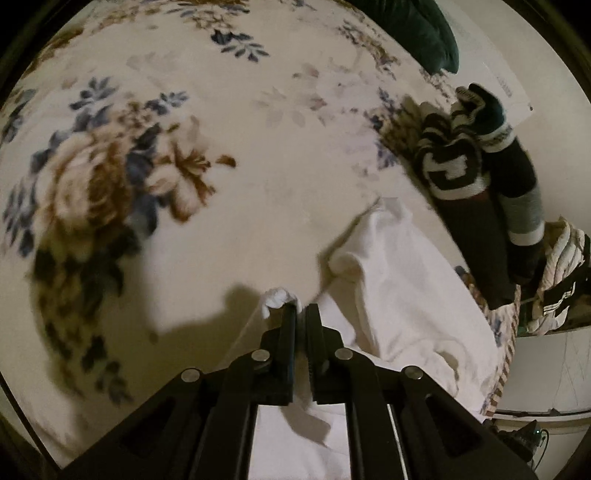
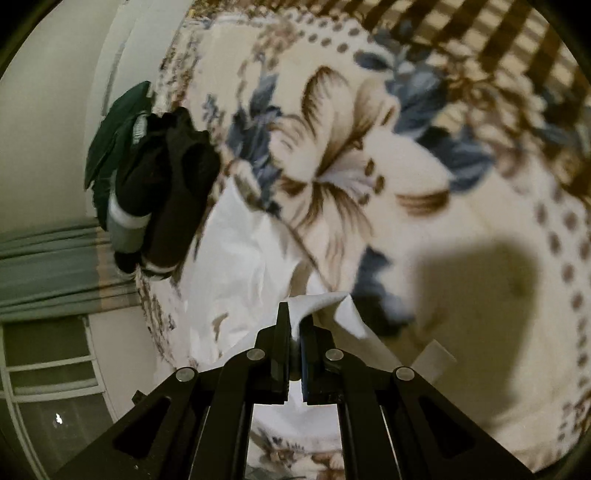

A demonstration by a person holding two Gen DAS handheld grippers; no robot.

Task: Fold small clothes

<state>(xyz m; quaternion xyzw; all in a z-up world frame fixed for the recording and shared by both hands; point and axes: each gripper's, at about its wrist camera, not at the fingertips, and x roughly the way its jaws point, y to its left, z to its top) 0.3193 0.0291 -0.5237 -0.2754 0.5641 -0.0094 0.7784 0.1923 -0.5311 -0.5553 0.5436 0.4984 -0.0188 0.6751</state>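
Left wrist view: both tools, left tool [image 1: 301, 308] and right tool [image 2: 294, 314], pinching seemingly one white garment [image 1: 402, 280].

Floral blanket [image 1: 229, 192], white garment [image 1: 399, 280], dark socks [image 1: 480, 177]

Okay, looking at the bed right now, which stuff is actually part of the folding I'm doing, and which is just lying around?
In the job:
- white garment, pinched at its edges
- left gripper, shut on it
- right gripper, shut on it

Lying about:
- pile of dark socks at the bed's edge
- floral blanket underneath
- dark green cloth at the far end
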